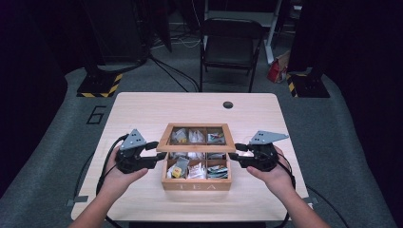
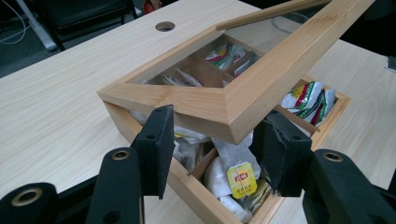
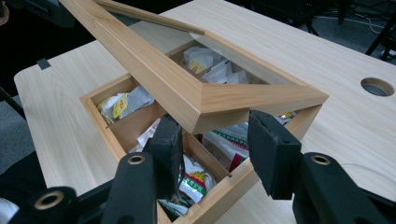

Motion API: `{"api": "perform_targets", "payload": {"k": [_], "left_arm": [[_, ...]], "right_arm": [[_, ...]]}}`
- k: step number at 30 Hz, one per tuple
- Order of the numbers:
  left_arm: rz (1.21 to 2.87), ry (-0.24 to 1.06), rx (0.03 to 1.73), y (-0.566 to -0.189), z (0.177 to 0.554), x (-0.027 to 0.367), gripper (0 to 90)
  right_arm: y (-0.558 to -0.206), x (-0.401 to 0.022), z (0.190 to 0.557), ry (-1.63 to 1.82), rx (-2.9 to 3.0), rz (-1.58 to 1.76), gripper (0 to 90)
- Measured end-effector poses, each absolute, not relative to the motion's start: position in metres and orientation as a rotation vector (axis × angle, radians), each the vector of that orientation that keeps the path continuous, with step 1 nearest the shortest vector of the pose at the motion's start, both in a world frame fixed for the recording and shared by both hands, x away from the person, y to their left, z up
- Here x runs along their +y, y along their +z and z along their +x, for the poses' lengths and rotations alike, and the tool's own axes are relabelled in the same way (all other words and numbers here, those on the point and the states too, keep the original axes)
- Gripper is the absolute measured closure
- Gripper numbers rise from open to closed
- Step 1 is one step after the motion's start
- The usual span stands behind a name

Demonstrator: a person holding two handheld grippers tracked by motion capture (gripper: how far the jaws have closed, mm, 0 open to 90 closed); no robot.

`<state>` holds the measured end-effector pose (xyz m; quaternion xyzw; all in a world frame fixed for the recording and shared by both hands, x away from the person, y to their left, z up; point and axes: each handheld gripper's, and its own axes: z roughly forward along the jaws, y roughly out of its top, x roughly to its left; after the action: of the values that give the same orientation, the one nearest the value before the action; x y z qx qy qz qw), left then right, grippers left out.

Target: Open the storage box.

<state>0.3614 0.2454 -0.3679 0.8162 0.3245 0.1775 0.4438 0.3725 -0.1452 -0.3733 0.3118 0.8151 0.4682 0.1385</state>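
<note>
Both the left gripper (image 1: 160,156) and the right gripper (image 1: 234,153) grasp the raised lid (image 1: 197,138) of the tea box (image 1: 196,184); its glass hides the rear packets.

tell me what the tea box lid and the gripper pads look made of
Lid frame: light wood with visible grain, satin finish, probably bamboo or pine. Its pane: clear glass or acrylic, since sachets show through. Pads: matte black, likely foam or rubber.

Pale wooden tea box (image 1: 196,184), black claws (image 1: 154,154), perhaps yellow-tagged sachets (image 2: 242,178).
</note>
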Motion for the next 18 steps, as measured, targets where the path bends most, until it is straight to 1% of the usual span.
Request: {"api": "perform_targets", "payload": {"k": [9,18], "left_arm": [[1.993,0.425,0.81,-0.358,0.371,0.248,50.6],[2.008,0.42,0.8,-0.349,0.376,0.249,53.3]], "right_arm": [[-0.359,-0.143,0.381,1.328,2.351,0.85,54.5],[-0.35,-0.139,0.387,1.294,2.357,0.807,53.3]]}}
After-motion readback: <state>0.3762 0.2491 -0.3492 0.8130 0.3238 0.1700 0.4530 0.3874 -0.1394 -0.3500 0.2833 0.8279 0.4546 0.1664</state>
